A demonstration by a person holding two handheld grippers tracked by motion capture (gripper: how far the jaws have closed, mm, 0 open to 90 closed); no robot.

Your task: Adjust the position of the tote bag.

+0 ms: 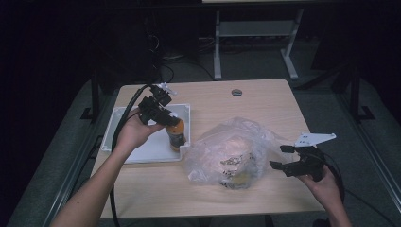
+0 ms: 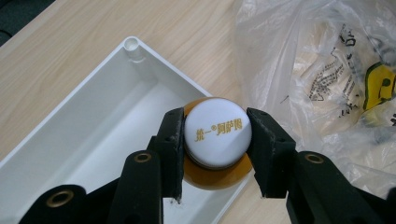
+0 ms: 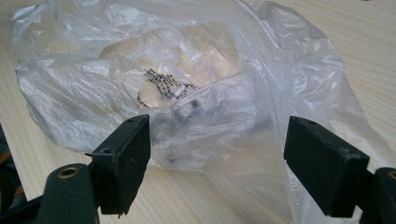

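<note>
Here, bottle [image 2: 217, 140] cap between left tool [image 2: 215, 135] jaws, over tray [image 2: 70, 135]

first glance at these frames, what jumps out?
The orange bottle with a white cap, standing in the near right corner of the white tray on the table's left, with the left tongs clamped on the cap. Next, the crumpled clear plastic bag with packets inside, at the table's middle. The right tongs hang open just beside the bag, touching nothing.
</note>
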